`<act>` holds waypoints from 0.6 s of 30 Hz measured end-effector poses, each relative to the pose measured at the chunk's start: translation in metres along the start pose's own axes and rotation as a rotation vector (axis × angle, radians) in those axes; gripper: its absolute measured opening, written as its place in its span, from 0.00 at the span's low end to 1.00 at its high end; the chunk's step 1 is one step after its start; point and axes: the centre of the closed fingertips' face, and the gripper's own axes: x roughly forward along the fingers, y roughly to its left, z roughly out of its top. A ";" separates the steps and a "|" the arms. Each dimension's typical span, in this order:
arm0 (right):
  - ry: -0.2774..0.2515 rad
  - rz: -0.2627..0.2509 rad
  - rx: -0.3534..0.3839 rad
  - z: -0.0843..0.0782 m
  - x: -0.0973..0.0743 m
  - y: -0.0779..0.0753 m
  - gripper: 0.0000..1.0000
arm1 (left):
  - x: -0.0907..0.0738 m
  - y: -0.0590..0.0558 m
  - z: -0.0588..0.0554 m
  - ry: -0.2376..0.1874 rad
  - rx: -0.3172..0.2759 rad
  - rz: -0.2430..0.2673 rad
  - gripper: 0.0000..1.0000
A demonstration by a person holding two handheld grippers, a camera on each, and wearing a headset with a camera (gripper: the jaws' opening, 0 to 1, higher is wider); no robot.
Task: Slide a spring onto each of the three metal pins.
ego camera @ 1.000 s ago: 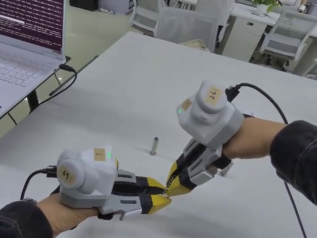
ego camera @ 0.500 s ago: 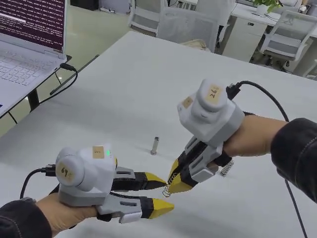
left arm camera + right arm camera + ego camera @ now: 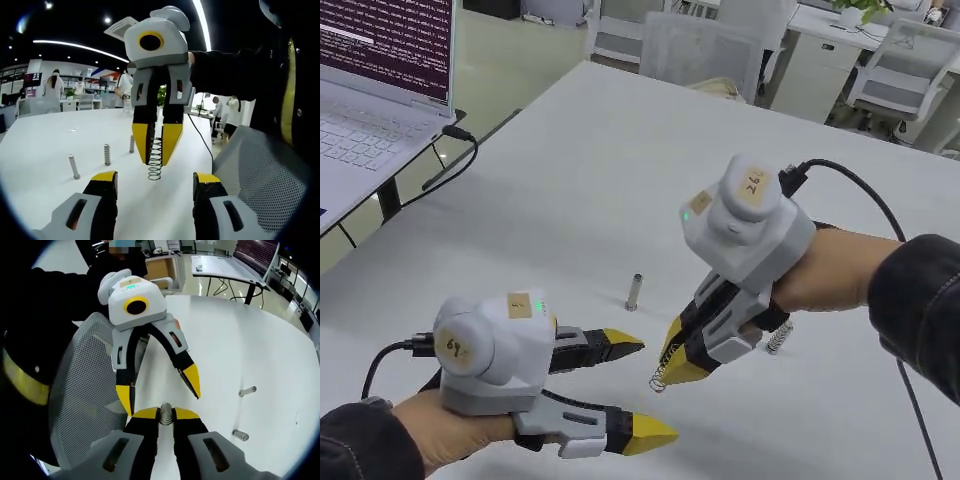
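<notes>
**One spring in the pinch, one bare pin waiting**

We start closest to us. The left gripper (image 3: 642,388) sits on our side of the bare pin (image 3: 634,292). Its two jaws are spread wide and nothing is between them. We think it is open like this so it is out of the spring's way and ready to help if the spring tips.

A little nearer to the bare pin is the right gripper (image 3: 682,368). Its jaws are squeezed tight on a spring (image 3: 155,159), holding the upper part. The low end pokes out below the jaws, close to the table (image 3: 570,180). We cannot tell if it touches. We think the spring is held high up so its open bottom end can go over a pin's tip first.

The bare pin stands upright on the table, just past the two grippers. Nothing is on it, so we guess the spring should go here. The way from the spring to the bare pin looks free. The spring is thin and bendy, so it could wobble and miss the tip.

Near the bare pin, partly hidden behind the right gripper in the head view, stands a pin with a spring on it (image 3: 778,337). The left gripper view shows a third pin (image 3: 132,144) further along. It is too small for us to tell if it has a spring.

Far past the bare pin, a laptop (image 3: 370,90) sits on another desk with a black cable (image 3: 460,160) plugged into it. Office chairs (image 3: 895,70) stand beyond the table's far edge.
</notes>
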 end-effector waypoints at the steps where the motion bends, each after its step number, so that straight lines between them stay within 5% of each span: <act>1: -0.001 0.000 -0.001 0.000 0.000 0.000 0.08 | 0.000 0.001 0.000 0.000 -0.002 0.005 0.60; 18: -0.004 -0.005 -0.005 0.001 -0.001 -0.002 0.08 | -0.004 0.013 -0.004 0.012 -0.031 0.077 0.89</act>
